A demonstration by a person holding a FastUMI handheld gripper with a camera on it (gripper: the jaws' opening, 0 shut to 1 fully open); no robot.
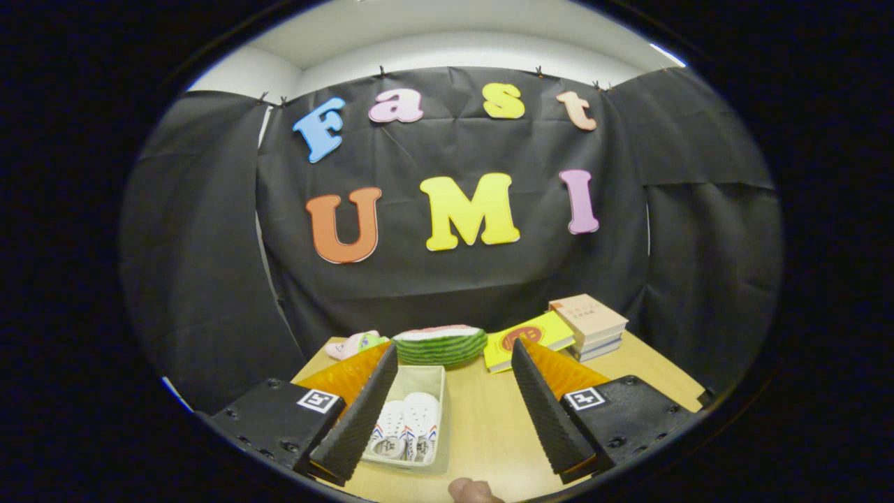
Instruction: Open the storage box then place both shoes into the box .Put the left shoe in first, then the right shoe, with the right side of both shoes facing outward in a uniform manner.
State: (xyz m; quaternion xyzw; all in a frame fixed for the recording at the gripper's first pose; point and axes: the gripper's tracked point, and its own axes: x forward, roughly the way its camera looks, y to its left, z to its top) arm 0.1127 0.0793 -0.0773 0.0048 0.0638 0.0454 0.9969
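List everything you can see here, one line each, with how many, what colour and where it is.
storage box: one, pale grey, open, on the table between the fingers, nearer the left one
shoes: two, white, side by side inside the storage box
watermelon slice: one, green with a red top, beyond the box
pink and green item: one, left of the watermelon slice
yellow booklet: one, right of the watermelon slice
books: a small stack, tan top, right of the booklet
table: one, light wood
fingertip: one, at the table's near edge
gripper: one, fingers wide open, holding nothing

even overhead light | sharp centre | strong fisheye bending at edges
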